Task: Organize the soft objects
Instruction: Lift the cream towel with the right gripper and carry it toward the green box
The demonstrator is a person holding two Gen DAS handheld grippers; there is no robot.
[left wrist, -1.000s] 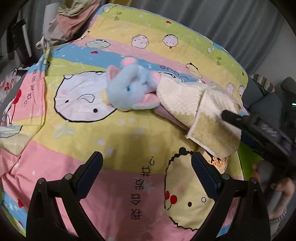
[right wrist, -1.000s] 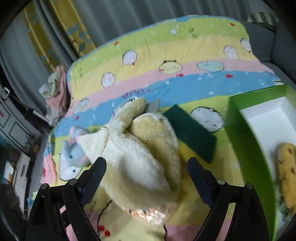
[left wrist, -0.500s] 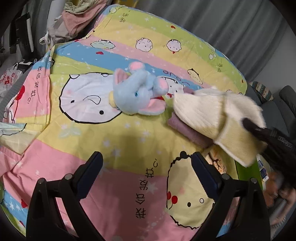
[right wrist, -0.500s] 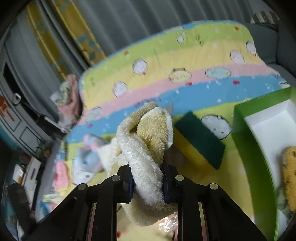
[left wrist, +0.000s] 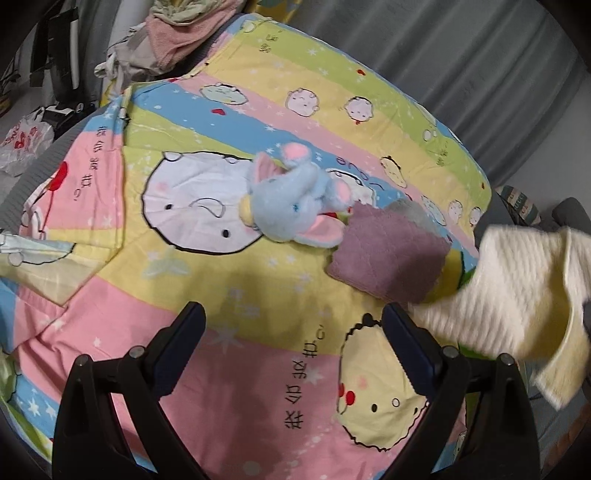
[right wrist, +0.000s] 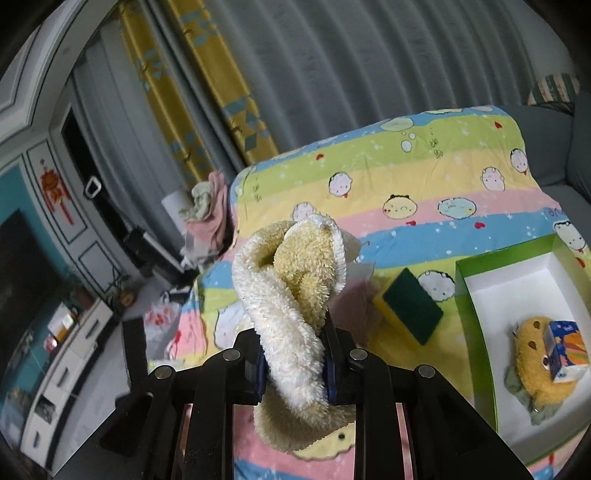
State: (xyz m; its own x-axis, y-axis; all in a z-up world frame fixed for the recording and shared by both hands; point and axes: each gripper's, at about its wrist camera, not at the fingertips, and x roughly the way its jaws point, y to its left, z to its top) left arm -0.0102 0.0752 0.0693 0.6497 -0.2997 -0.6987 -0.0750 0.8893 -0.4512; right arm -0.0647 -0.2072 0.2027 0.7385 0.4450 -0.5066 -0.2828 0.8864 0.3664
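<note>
My right gripper (right wrist: 293,363) is shut on a cream fluffy towel (right wrist: 291,284) and holds it in the air above the bed; the towel also hangs at the right of the left wrist view (left wrist: 517,288). My left gripper (left wrist: 293,332) is open and empty above the cartoon bedsheet (left wrist: 221,369). A blue plush elephant (left wrist: 291,206) lies on the sheet ahead of it, touching a purple cloth (left wrist: 388,254). A green and yellow sponge (right wrist: 410,304) lies beside a green box (right wrist: 476,325) with a white inside, which holds a yellow plush (right wrist: 535,365) and a small carton (right wrist: 567,349).
A pile of pink and green clothes (left wrist: 184,33) lies past the bed's far left corner. Grey curtains (right wrist: 369,74) hang behind the bed. A plastic bag (left wrist: 22,144) lies on the floor at left. A white cabinet (right wrist: 62,358) stands at far left.
My right gripper closed on the cream towel and lifted it off the bed, away to the right. This uncovered the purple cloth. My left gripper stayed open.
</note>
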